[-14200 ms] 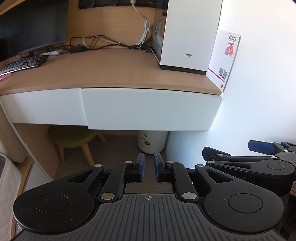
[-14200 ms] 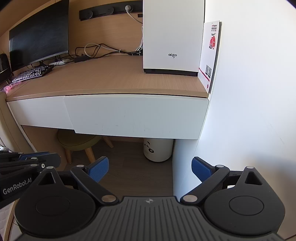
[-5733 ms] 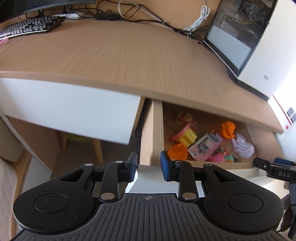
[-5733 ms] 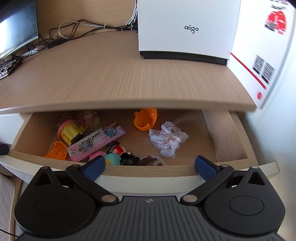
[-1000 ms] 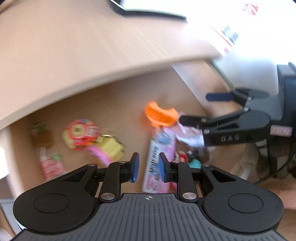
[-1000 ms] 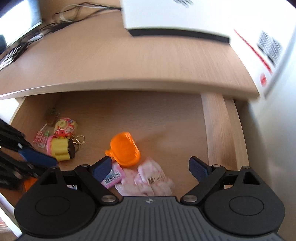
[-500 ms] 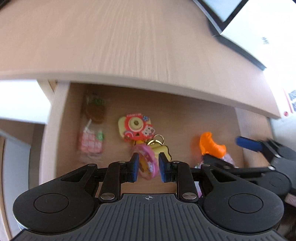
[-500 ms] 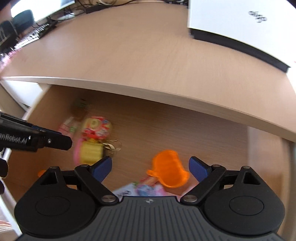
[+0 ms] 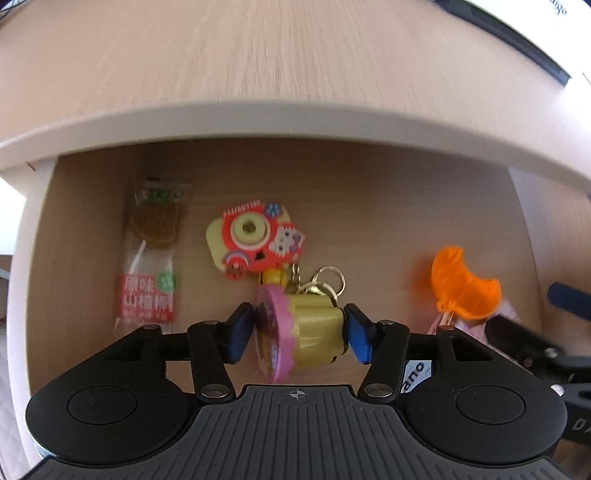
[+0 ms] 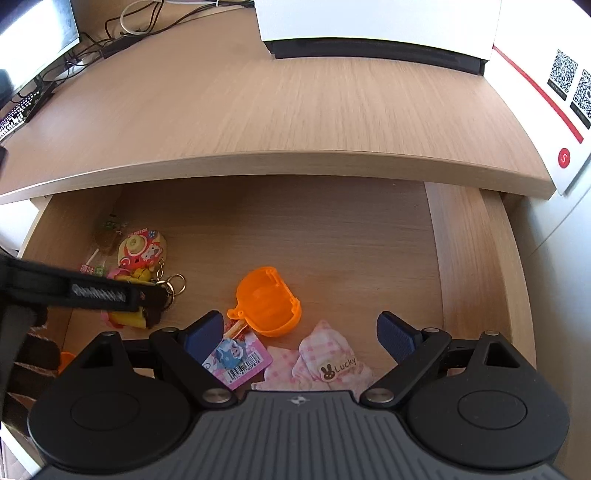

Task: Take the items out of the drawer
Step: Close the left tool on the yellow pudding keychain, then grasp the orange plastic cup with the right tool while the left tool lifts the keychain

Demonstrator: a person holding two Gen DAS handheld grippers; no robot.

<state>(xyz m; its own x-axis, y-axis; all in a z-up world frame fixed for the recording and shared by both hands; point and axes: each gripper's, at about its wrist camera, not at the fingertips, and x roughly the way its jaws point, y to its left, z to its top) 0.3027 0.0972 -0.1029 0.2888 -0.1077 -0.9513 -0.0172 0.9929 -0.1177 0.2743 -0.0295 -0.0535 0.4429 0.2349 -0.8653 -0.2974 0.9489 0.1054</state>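
Note:
The drawer stands pulled out under the desk top. A yellow cupcake toy with a pink top lies on its side on the drawer floor. My left gripper points down over it, jaws opening, the toy between the blue pads. In the right wrist view one left finger crosses the toy. My right gripper hangs open above an orange shell and a pink checked cloth, gripping nothing.
A red and yellow camera keychain and a clear sweet packet lie behind the cupcake. A pink barcode card lies by the orange shell. The desk top overhangs the drawer's back; a white computer case stands on it.
My left gripper has come down closer to the cupcake toy and its jaws have spread around it. The right gripper has shifted right over the pink cloth, still open.

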